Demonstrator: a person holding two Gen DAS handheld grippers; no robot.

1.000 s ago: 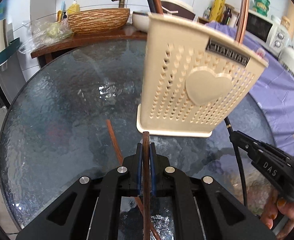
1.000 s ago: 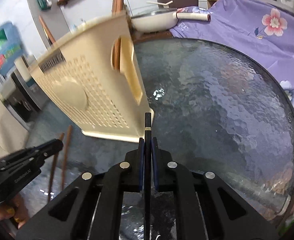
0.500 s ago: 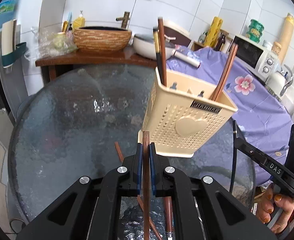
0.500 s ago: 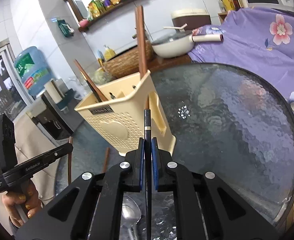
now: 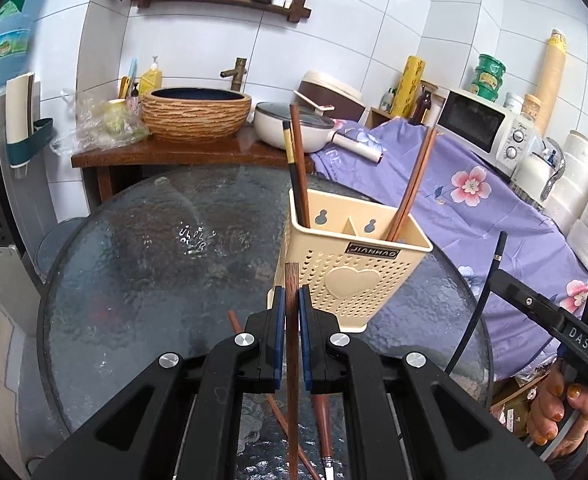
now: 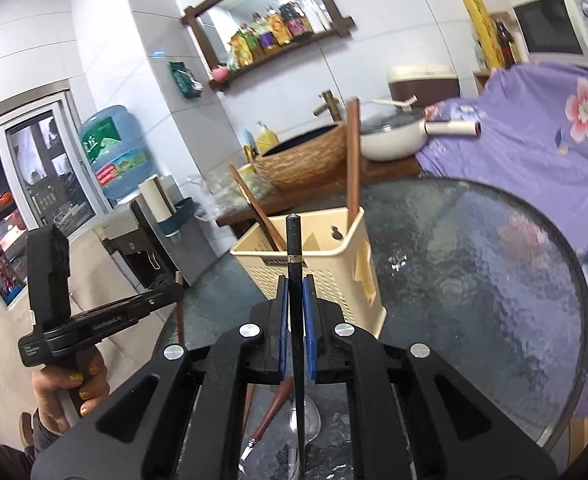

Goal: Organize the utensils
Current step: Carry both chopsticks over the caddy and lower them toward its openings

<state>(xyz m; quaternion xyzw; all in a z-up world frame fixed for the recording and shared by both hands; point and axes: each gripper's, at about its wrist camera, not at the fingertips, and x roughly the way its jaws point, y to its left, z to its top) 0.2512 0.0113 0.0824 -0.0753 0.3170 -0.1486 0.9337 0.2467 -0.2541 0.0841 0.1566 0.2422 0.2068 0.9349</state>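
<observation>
A beige perforated utensil holder [image 5: 354,280] [image 6: 326,256] stands on the round glass table [image 5: 133,280]. Chopsticks [image 5: 296,160] lean in its left compartment and two brown ones [image 5: 414,184] in its right. My left gripper [image 5: 291,300] is shut on a brown wooden chopstick [image 5: 291,280], raised in front of the holder. My right gripper [image 6: 295,300] is shut on a black chopstick [image 6: 294,248], its tip above the holder's near rim. Each gripper shows in the other's view, a hand on its handle. A loose chopstick [image 5: 237,322], a brown-handled utensil [image 6: 269,416] and a spoon [image 6: 306,420] lie below.
Behind the table a wooden counter carries a woven-look basin [image 5: 195,114] and a white pot [image 5: 289,124]. A purple floral cloth [image 5: 474,184] covers the surface to the right, with a microwave [image 5: 482,124] on it. A water dispenser [image 6: 113,152] stands at the left.
Both grippers have risen with their chopsticks and tilted up. The holder now sits lower and smaller in both views, with its open top in sight.
</observation>
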